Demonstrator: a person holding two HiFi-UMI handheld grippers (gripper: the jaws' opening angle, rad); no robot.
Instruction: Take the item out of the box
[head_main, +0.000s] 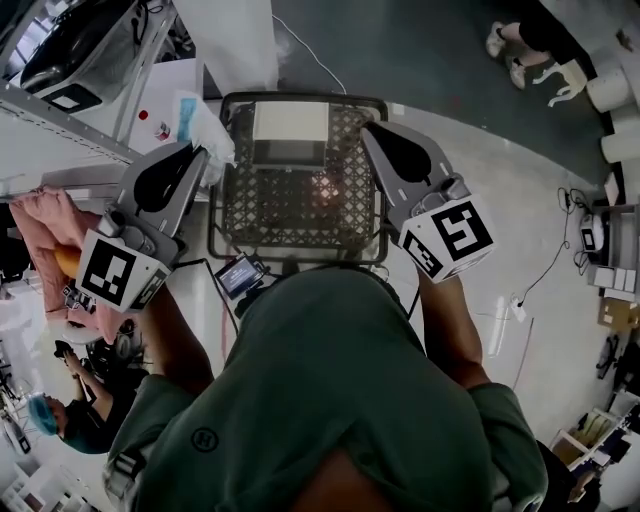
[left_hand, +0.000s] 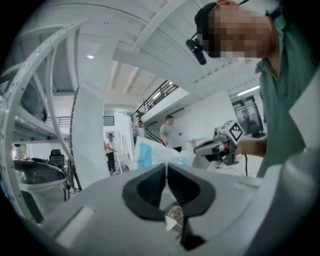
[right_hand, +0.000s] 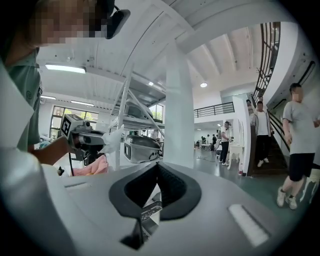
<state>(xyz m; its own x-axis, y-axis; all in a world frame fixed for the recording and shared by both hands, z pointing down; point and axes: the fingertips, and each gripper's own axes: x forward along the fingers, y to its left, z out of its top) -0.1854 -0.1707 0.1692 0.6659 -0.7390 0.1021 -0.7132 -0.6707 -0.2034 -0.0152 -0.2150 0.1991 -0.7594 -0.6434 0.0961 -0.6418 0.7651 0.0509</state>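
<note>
Left claw: clenched, its tips pinching the edge of a thin blue-and-white packet. It is held up in front of the person and points nearly level, away from the body.
Right claw: clenched tip to tip, with nothing between the pads. It is held up beside the left one, over the crate's right side in the head view.
Packet: hangs in the air at the left claw's tip, outside the crate and off its far left corner.
Crate: black mesh, open on top, below and between the two claws.
White box: inside the crate, against its far wall.
Rack: pale metal shelving left of the crate.
Pink cloth: lies on a lower shelf of the rack, close to the left claw's marker cube.
People: several stand well off in the hall, one near a staircase.
</note>
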